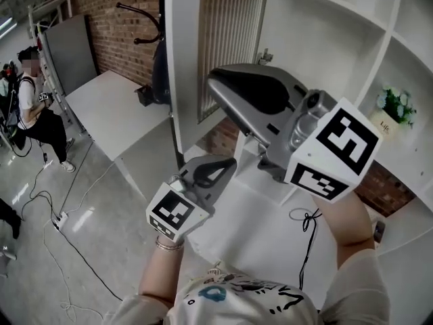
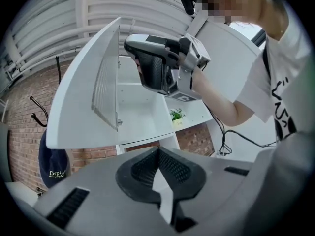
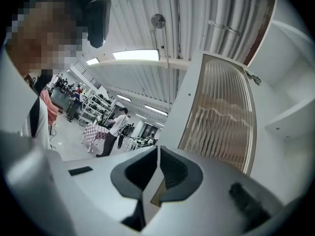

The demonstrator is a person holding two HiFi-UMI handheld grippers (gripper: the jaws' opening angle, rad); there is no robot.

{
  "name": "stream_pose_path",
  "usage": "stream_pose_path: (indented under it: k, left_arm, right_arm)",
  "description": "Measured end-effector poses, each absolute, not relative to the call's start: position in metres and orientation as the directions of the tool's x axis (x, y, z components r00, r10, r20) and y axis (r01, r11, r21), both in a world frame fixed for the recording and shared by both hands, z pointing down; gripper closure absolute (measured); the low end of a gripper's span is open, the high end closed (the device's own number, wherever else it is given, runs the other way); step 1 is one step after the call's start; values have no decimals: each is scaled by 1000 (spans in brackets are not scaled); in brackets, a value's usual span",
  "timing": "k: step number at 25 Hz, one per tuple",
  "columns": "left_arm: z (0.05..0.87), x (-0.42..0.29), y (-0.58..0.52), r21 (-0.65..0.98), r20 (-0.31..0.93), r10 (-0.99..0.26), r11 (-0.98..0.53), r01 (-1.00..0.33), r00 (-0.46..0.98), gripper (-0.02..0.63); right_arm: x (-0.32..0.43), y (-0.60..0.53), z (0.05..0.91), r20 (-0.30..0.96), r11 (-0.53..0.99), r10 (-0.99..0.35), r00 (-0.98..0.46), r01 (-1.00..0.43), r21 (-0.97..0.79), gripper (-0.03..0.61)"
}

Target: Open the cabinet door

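The right gripper (image 1: 215, 80) is nearest the head camera, raised in front of the cabinet. Its jaws are pressed together with nothing between them. Below it and to the left, the left gripper (image 1: 230, 162) is also closed and empty, pointing toward the cabinet. The door (image 1: 226, 46), white-framed with a ribbed glass panel, stands swung wide open at the left of the white shelves (image 1: 325, 26). Neither gripper holds it. A small plant (image 1: 396, 105) sits on a shelf at the right. A white table (image 1: 115, 110) stands beyond the door, beside a brick wall (image 1: 115, 12).
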State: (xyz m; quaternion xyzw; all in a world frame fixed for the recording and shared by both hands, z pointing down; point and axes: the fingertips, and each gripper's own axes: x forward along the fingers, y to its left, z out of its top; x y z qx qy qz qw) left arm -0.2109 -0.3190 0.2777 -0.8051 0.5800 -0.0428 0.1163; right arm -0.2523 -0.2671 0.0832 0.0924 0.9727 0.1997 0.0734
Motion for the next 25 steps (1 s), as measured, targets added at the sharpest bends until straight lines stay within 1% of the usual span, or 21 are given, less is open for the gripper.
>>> stream_pose_path:
  k: [4,9,15,25]
  left_arm:
    - [277,-209,-313,-237,-67,-945,-298,-925,321,599]
    - [277,-208,-311,-234,-62,-943,-305,-923,327,600]
    - [284,-210,-311,-216,-68,-944,-302,-929,323,600]
    - [298,-200,-322,-188,-58,-941,-319,-929,334,600]
  right_arm:
    - [-246,-275,111,-98,913,167,-981,116,392,541]
    - [-239,-295,151,-58,914,77,-995,48,402,541]
    - [-225,-315,191,-20,942,11,-1000,3,335,541]
    - [-192,-354,246,30,960,-123,-992,-112,255,541]
